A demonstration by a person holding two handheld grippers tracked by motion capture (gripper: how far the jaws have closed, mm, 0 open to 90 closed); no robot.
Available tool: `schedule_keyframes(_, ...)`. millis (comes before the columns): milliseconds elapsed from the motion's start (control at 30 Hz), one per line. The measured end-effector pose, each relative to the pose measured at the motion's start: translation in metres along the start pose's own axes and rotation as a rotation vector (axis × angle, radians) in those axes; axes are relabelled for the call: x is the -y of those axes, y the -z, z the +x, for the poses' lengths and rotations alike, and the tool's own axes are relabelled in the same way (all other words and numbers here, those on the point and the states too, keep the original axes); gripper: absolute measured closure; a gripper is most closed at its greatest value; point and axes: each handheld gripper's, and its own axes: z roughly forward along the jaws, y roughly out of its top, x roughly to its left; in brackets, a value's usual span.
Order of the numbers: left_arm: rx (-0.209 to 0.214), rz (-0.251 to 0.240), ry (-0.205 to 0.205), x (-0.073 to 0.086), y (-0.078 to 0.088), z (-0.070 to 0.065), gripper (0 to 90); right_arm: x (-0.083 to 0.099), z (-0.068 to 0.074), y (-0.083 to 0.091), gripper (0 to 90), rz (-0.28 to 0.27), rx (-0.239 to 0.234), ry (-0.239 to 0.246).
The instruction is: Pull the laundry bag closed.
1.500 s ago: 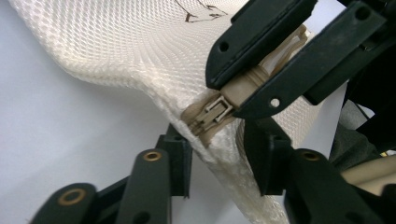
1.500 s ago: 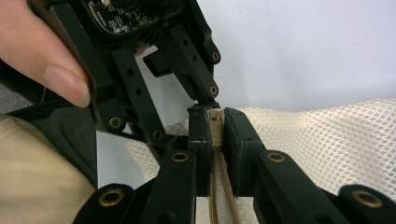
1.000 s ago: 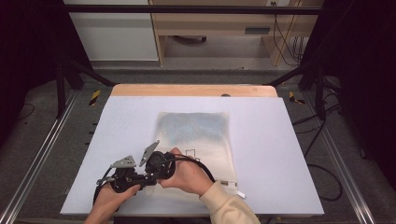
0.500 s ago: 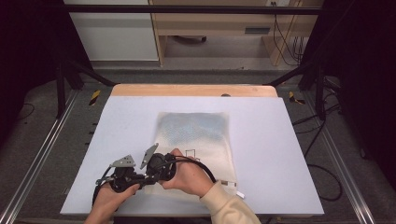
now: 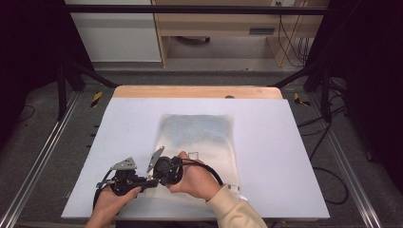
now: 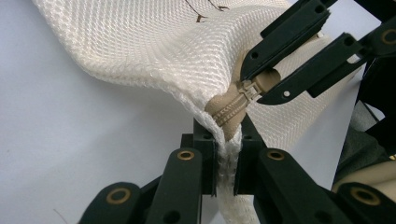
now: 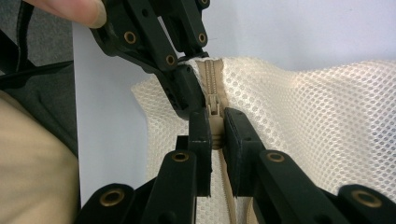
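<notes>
A cream mesh bag (image 5: 199, 133) lies flat in the middle of the white table (image 5: 285, 142), with something blue inside. Both grippers meet at its near left corner. My left gripper (image 6: 227, 154) is shut on the bag's edge (image 6: 227, 168) just below the end of the tan zipper (image 6: 229, 112). My right gripper (image 7: 215, 133) is shut on the zipper pull (image 7: 215, 109), right beside the left gripper's fingertips (image 7: 184, 88). In the high view the left gripper (image 5: 148, 182) and right gripper (image 5: 154, 176) sit tip to tip, a hand on each.
The table's near edge (image 5: 190, 217) runs just below the hands. A wooden strip (image 5: 197, 91) borders the far side. Metal rails (image 5: 38, 161) flank the table, and cables (image 5: 328, 175) lie on the floor to the right.
</notes>
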Motion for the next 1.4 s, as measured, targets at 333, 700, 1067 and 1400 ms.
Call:
schedule_keyframes(333,0.002,0.007,-0.006,0.000,0.000,0.000,82.7,0.005,-0.002,-0.001,81.9,0.013,-0.013,-0.014)
schedule_keyframes(700,-0.004,0.018,-0.019,0.000,-0.001,-0.002,82.6,0.010,-0.003,-0.002,81.9,0.017,-0.014,-0.019)
schedule_keyframes(1067,-0.002,0.026,-0.027,0.000,-0.003,-0.005,82.5,0.015,-0.003,0.000,81.9,0.013,-0.015,-0.022)
schedule_keyframes(1400,-0.002,0.026,-0.028,0.001,-0.006,-0.008,82.5,0.017,-0.003,0.002,81.8,0.015,-0.009,-0.024)
